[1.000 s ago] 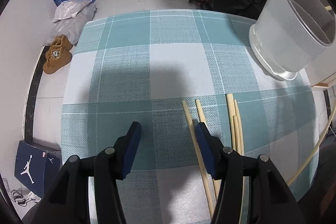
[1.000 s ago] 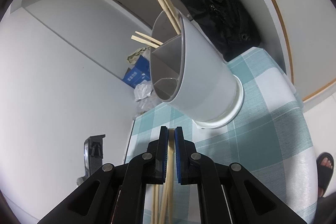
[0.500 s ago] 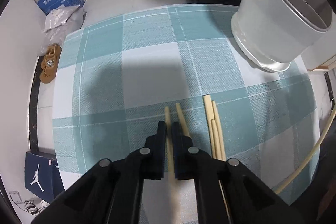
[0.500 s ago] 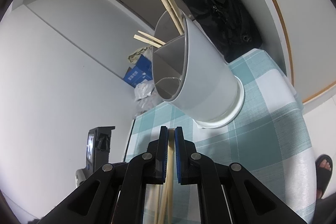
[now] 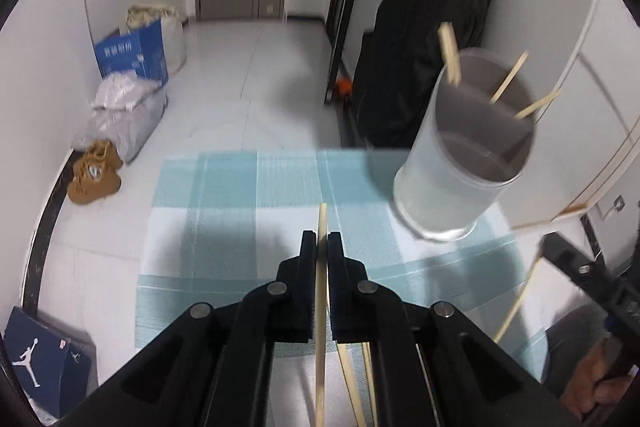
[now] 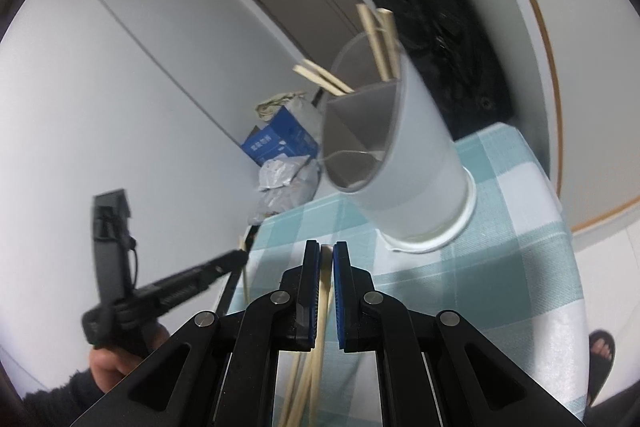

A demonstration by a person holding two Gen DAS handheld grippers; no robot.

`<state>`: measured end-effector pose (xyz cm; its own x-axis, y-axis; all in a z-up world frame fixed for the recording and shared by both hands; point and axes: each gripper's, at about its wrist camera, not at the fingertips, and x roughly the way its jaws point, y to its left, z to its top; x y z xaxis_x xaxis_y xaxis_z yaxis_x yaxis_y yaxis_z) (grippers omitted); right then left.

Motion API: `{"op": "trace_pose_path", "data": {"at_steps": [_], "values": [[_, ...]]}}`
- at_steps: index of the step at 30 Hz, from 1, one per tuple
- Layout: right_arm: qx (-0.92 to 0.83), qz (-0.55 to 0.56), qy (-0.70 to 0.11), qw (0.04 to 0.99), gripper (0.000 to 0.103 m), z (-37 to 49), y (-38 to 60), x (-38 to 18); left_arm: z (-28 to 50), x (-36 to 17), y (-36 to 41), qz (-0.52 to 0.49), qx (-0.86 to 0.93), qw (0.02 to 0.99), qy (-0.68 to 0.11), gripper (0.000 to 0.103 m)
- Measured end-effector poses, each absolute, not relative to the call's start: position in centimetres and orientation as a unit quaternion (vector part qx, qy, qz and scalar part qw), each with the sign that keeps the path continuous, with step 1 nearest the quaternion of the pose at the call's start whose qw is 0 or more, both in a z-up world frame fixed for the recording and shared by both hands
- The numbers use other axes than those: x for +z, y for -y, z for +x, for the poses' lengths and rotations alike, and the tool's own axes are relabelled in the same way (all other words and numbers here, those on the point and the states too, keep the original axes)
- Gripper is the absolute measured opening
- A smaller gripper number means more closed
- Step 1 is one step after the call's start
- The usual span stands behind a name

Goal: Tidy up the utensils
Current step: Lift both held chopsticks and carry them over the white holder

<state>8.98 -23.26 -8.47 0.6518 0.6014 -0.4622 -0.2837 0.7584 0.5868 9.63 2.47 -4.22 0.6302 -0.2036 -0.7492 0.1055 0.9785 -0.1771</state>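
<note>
My left gripper [image 5: 321,241] is shut on a wooden chopstick [image 5: 320,327] and holds it raised above the checked tablecloth [image 5: 240,227], tip pointing ahead. The grey divided utensil holder [image 5: 464,163] stands to the right ahead, with several chopsticks [image 5: 450,55] in its far compartment. My right gripper [image 6: 326,259] is shut on another chopstick [image 6: 320,331], just in front of the holder [image 6: 404,163]. Loose chopsticks [image 6: 298,379] lie on the cloth under it. The left gripper also shows in the right wrist view [image 6: 236,259].
The table edge [image 5: 152,211] drops to the floor on the left, with shoes [image 5: 94,173], bags [image 5: 128,107] and a blue box [image 5: 132,53]. A black bag [image 5: 420,47] hangs behind the holder. The right gripper's chopstick [image 5: 518,303] crosses the right side.
My left gripper closed on a chopstick on the cloth, then lifted and tilted up toward the holder. My right gripper still holds its chopstick and has shifted slightly nearer the holder.
</note>
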Motion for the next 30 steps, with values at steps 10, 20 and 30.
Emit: {"op": "trace_pose_path", "data": {"at_steps": [10,20,30], "values": [[0.255,0.15,-0.283,0.912,0.006,6.5,20.0,-5.4,7.7,-3.5,-2.7,-0.068,-0.111,0.913,-0.387,0.001],[0.253,0.107,-0.253,0.928,0.006,5.9,17.8,-3.0,6.6,-2.1,-3.2,-0.088,-0.137,0.919,-0.36,0.001],[0.257,0.11,-0.243,0.929,0.006,6.0,17.1,-1.1,7.2,0.0,-3.1,-0.086,-0.153,0.924,-0.339,0.001]]}}
